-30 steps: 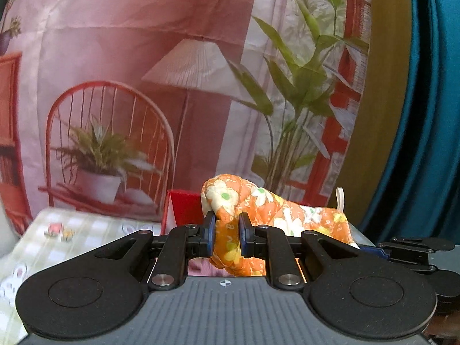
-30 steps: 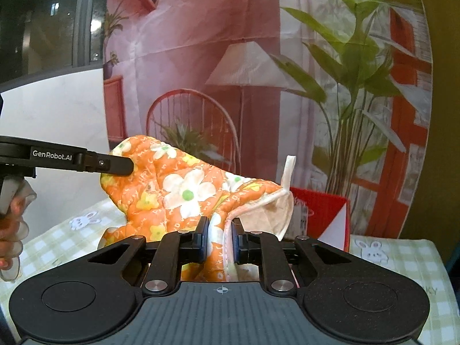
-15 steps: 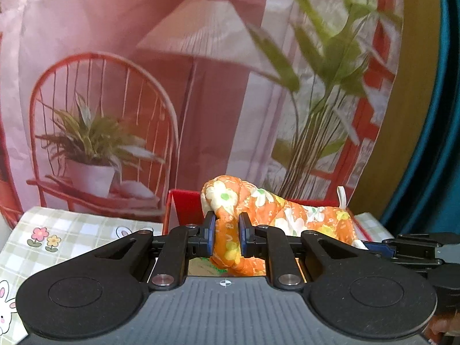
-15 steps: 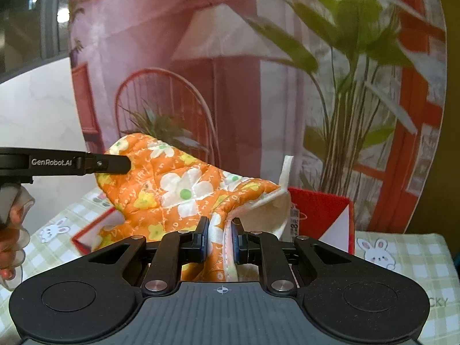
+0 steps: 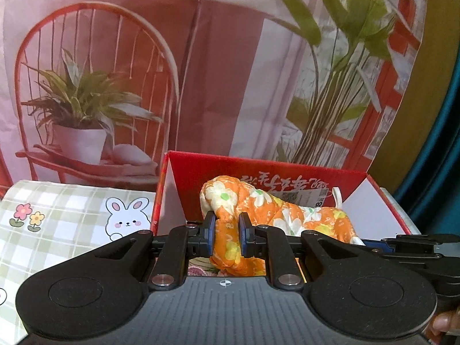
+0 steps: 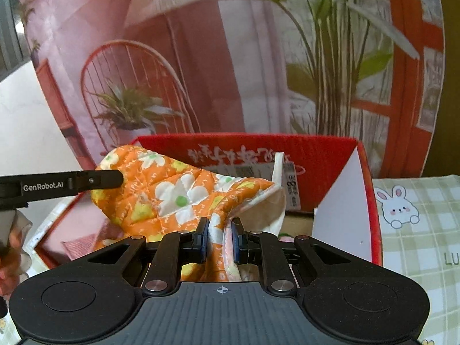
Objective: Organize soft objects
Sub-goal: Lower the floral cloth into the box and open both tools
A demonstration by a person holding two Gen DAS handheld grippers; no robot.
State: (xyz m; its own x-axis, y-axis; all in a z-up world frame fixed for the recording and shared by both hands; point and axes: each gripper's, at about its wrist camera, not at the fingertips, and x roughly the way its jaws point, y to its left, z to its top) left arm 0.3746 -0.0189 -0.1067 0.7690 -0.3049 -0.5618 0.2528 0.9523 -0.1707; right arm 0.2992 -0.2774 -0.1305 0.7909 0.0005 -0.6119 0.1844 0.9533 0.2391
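Pinching the orange flowered oven mitt (image 5: 276, 218) at both ends, the two tongs carry it slung between them. The left gripper (image 5: 225, 234) has its jaws drawn narrow on a bunched fold at the rounded fingertip end, the blue pads pressed into the quilting. The right gripper (image 6: 218, 240) is nearly shut on the thin cuff edge, where the cream lining (image 6: 264, 210) and a white hanging loop (image 6: 278, 166) show. I take it that two grips are used because a floppy mitt would droop and snag from one; stretched out like this, it stays flat enough to go in lengthwise.

The mitt hangs over the open red cardboard box (image 5: 290, 169), inside the line of its walls but, as far as I can tell, not yet resting on the bottom. Some patterned fabric (image 6: 83, 244) already lies low in the box beneath it. From the right side, the left tool reaches in as a black bar touching the mitt's far end, a hand (image 6: 11, 261) behind it. The box stands on a green checked cloth with bunnies (image 5: 72, 221), in front of a printed backdrop of a chair and plants (image 5: 95, 92).

Compared with a second ago, both tools have tipped downward and come closer to the box: then only its upper rim peeked past the mitt, now its white inner walls and printed back panel are in plain view. The grips themselves look unchanged.
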